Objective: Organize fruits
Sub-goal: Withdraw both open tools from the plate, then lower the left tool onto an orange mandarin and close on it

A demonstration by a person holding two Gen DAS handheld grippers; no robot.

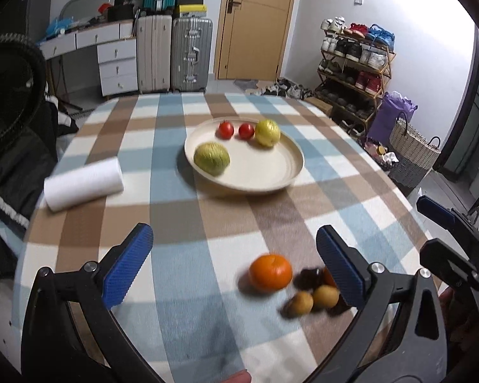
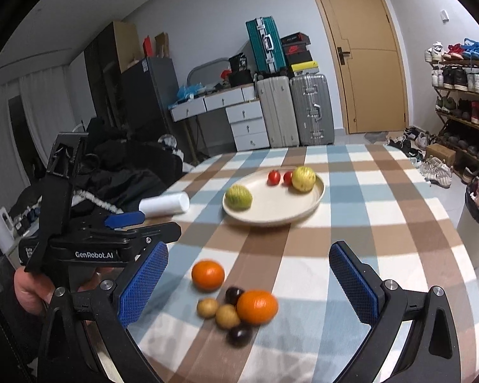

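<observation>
While both claws hang above the checked counter (image 1: 188, 223), each stands wide apart and grips nothing. Just ahead of the left claw (image 1: 234, 266), toward its right finger, lies an orange (image 1: 270, 271), with two small tan fruits (image 1: 314, 299) and a dark one (image 1: 309, 277) beside that finger. Between the fingers of the right claw (image 2: 249, 282) sits the same cluster: one orange (image 2: 208, 274) apart, a second orange (image 2: 257, 307) touching the tan and dark fruits. Farther ahead of both claws, a cream plate (image 1: 271, 172) holds two green-yellow fruits (image 1: 211, 158) and two red tomatoes (image 1: 224, 130). A white roll (image 1: 83, 182) lies ahead to the left.
</observation>
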